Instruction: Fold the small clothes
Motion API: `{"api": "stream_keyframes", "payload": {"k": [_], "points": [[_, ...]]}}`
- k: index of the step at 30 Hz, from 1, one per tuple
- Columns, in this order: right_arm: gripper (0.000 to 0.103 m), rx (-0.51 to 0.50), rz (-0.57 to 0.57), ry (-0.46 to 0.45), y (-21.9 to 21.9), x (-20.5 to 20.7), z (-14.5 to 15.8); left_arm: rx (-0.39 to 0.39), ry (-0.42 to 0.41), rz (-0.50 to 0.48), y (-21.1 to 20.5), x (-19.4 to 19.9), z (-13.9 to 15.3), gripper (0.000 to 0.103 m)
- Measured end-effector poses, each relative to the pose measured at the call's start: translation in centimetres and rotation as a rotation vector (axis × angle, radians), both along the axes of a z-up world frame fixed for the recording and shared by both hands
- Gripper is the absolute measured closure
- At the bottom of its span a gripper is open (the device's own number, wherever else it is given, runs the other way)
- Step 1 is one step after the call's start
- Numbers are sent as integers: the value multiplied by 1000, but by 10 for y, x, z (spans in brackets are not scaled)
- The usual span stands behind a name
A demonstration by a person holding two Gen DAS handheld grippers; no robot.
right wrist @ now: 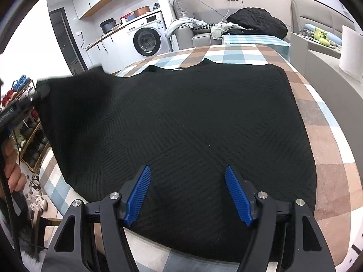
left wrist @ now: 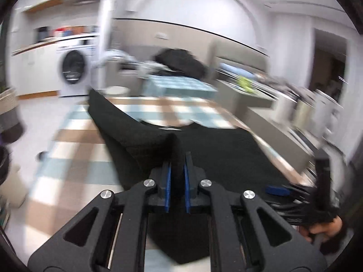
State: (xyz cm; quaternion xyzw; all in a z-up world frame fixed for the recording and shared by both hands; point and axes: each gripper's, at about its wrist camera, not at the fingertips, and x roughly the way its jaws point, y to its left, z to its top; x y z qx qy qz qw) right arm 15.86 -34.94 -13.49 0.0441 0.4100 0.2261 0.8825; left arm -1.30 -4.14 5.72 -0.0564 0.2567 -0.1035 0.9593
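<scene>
A black knitted garment (right wrist: 181, 117) lies spread over the checked tablecloth (right wrist: 329, 136). My left gripper (left wrist: 177, 163) is shut on a pinched fold of that black garment (left wrist: 145, 140) and holds its left edge lifted off the table; the left wrist view is motion-blurred. From the right wrist view the left gripper (right wrist: 42, 91) shows at the far left with the raised cloth hanging from it. My right gripper (right wrist: 188, 176) hovers open over the near part of the garment, blue pads (right wrist: 138, 195) spread wide and nothing between them. The right gripper (left wrist: 295, 190) also appears at the right of the left view.
Beyond the table stand a washing machine (right wrist: 147, 39), a grey sofa (right wrist: 204, 34) piled with clothes and a black bag (right wrist: 258, 20). A shoe rack (right wrist: 25, 117) is at the left below the table edge. A white roll (right wrist: 350, 52) sits at the right.
</scene>
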Motion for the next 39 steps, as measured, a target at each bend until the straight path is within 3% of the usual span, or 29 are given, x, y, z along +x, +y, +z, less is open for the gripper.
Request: {"api": "stream_keyframes", "payload": {"k": [5,8,10,14,15,20,26,27,29,31,36,38,39], "points": [[33,3,0,-1,0,0,-1,-18,160,-211,-62,13,-42,96],[33,10,1,4,-2,-1,-1,-8,255,-249,-72,11,-63,96],[33,17,-4,17,-4,0,1,-17,263,-259,-68,3,-66,90],[33,75,-28,42,-15,5,9,-21,220,-206,-43,-13,-58,51],[33,107,-32,50,-19,7,12,-33,210,-193,-37,-15,-56,46],[33,226,-30,82,-23,17,25,-41,184,-87,11,-13,-53,44],[33,329,67,156,16,33,29,-75,229,11,55,-1,-66,44],[36,329,79,154,23,34,29,-77,230,22,59,0,-66,44],[52,293,81,167,39,39,24,-75,224,38,63,-1,-67,44],[90,277,86,189,46,41,20,-70,219,48,65,0,-66,44],[95,419,115,81,21,10,58,-72,193,50,65,-1,-61,43],[95,437,83,133,9,5,51,-63,199,42,62,0,-62,44],[95,396,51,182,6,5,38,-60,204,37,59,1,-64,44]]}}
